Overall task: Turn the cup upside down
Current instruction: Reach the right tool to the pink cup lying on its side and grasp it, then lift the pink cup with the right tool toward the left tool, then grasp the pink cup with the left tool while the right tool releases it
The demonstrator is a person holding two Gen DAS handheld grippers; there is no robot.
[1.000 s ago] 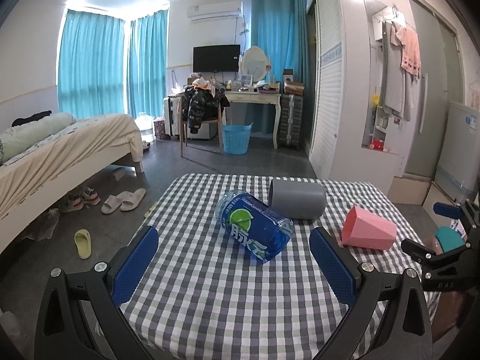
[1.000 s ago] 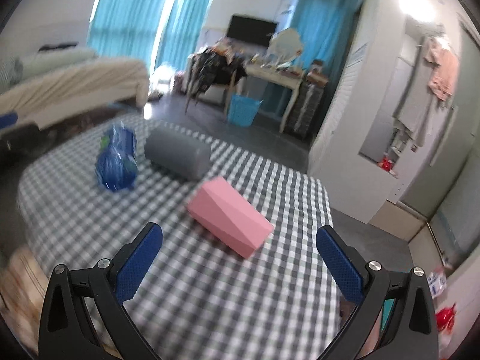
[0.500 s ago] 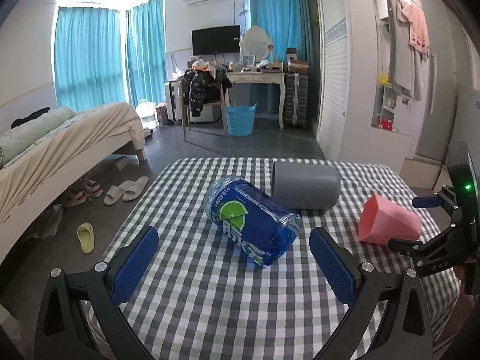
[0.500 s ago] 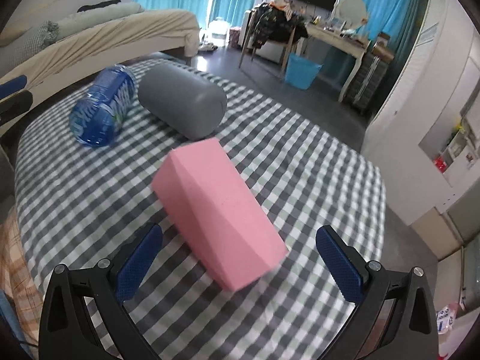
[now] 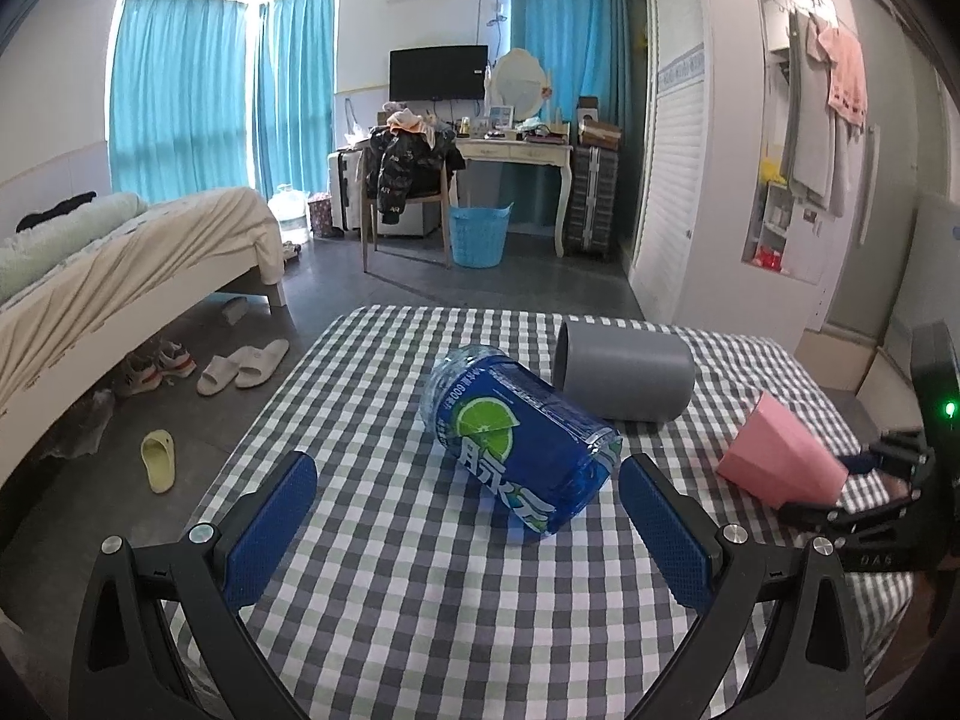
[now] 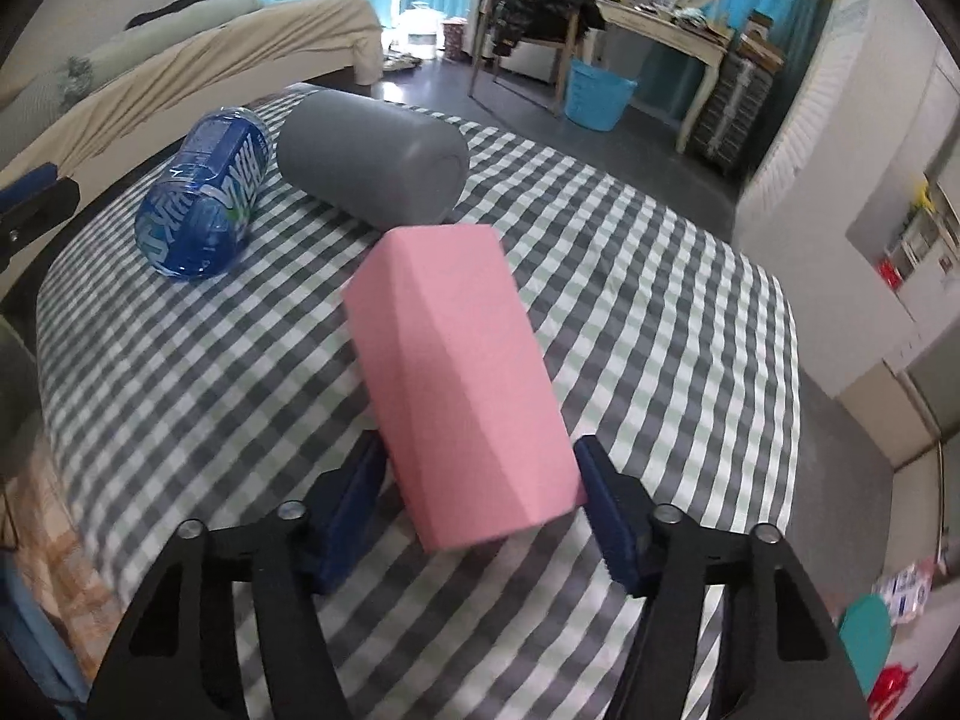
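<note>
A pink faceted cup (image 6: 456,372) lies on its side on the checked tablecloth (image 6: 648,300). My right gripper (image 6: 480,510) is shut on its near, wide end, one blue pad on each side. In the left wrist view the cup (image 5: 780,456) is at the right with the right gripper (image 5: 870,498) behind it. My left gripper (image 5: 468,516) is open and empty, low over the table's near side, with a blue bottle just ahead of it.
A blue labelled plastic bottle (image 5: 522,438) and a grey cup (image 5: 624,378) lie on their sides mid-table; both show in the right wrist view, bottle (image 6: 204,204) and grey cup (image 6: 372,156). Beyond the table are a bed (image 5: 120,264), chair and desk.
My right gripper moved forward to the pink cup and closed its jaws on the cup's wide end. My left gripper stayed open and drifted slightly closer to the bottle.
</note>
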